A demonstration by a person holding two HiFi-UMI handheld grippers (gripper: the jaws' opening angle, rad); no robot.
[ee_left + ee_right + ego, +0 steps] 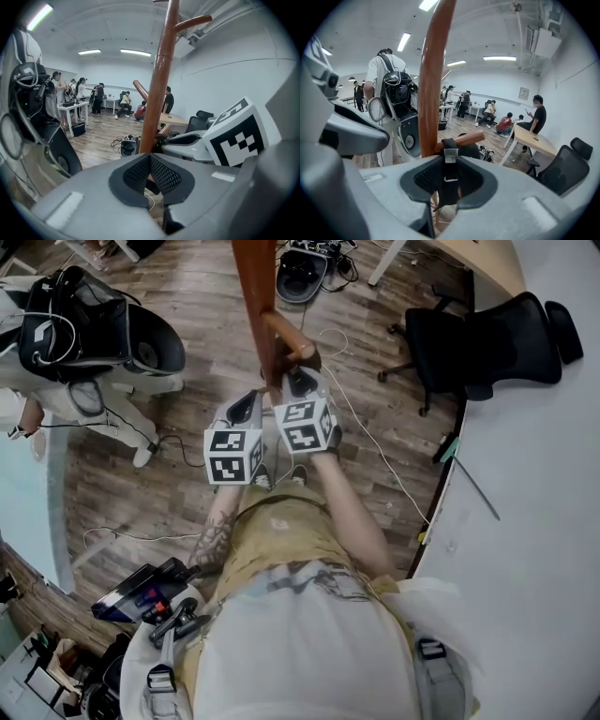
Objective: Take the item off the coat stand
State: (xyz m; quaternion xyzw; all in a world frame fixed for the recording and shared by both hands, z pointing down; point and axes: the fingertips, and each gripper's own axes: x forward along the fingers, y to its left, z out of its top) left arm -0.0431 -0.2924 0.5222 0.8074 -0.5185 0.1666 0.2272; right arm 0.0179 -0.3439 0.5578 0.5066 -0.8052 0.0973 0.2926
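Note:
The brown wooden coat stand (255,296) rises just ahead of both grippers. A black strap with a metal buckle (450,164) hangs from a short peg (464,139) beside the pole (433,79). My right gripper (449,180) is shut on that strap just under the peg. In the head view it (298,381) sits at the peg (291,338). What the strap belongs to is hidden. My left gripper (150,161) is shut with nothing in it, close to the pole (159,84) and left of the right gripper's marker cube (236,136). From above it (246,407) is beside the right one.
A person with a black backpack (84,334) stands at the left. A black office chair (487,334) and a white table (544,474) are on the right. Cables and a black bag (300,277) lie on the wooden floor by the stand's base. Several people sit and stand at the far end of the room.

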